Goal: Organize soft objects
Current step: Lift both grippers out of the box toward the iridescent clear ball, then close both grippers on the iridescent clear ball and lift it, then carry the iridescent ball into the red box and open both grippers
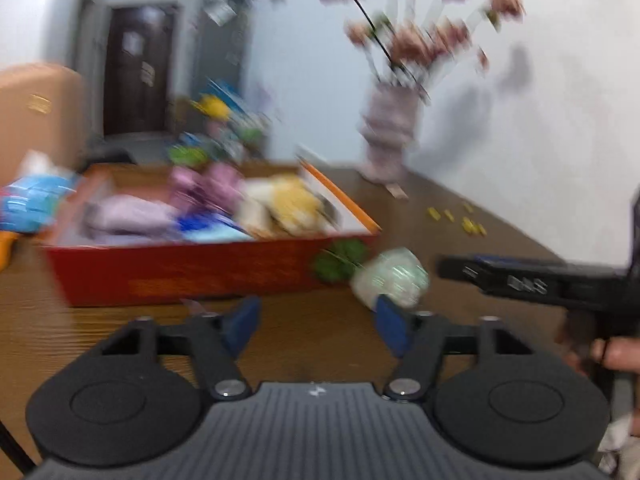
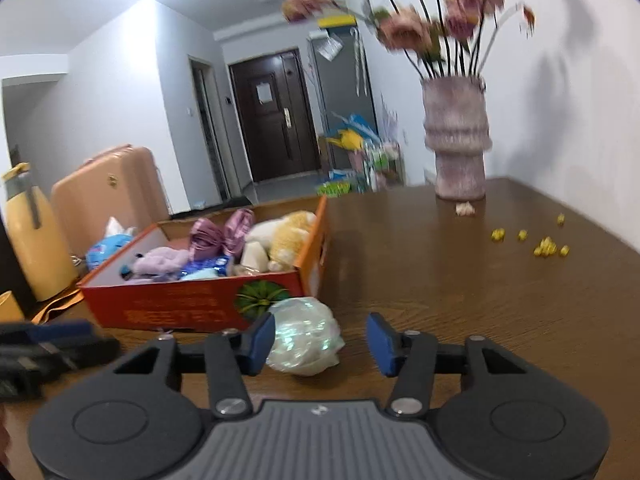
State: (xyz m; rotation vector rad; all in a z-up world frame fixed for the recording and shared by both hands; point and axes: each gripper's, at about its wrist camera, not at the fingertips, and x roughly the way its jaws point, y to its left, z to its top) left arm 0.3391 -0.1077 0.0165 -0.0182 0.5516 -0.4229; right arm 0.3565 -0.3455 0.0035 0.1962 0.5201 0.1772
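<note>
Brown wood-grain surface (image 2: 460,280) runs back to a white wall, with a dark door down the hallway behind. Near the left part of it sits a red cardboard box (image 2: 192,308) with its flaps open, and it serves as the landmark. Inside the box lie a purple plush toy (image 2: 160,262), a shiny pink bow (image 2: 222,236), a yellow and cream plush toy (image 2: 286,236) and a blue packet (image 2: 204,272). Just in front of the box's near right corner, touching or nearly touching the green print on its side, rests a crumpled iridescent plastic bag (image 2: 304,336) on the surface.

To the right of the box and further back stands a pinkish ribbed vase (image 2: 456,140) holding pink flowers (image 2: 408,32). Small yellow bits (image 2: 544,246) are scattered well to the right of the box. Behind the box, off the surface, stands a tan suitcase (image 2: 108,188).

Right gripper (image 2: 320,340) has its blue fingers (image 2: 382,344) partly apart, the bag between them toward the left finger; whether that pad touches it I cannot tell. Left gripper (image 1: 316,324) is also partly open over bare wood in front of the box, holding nothing.
</note>
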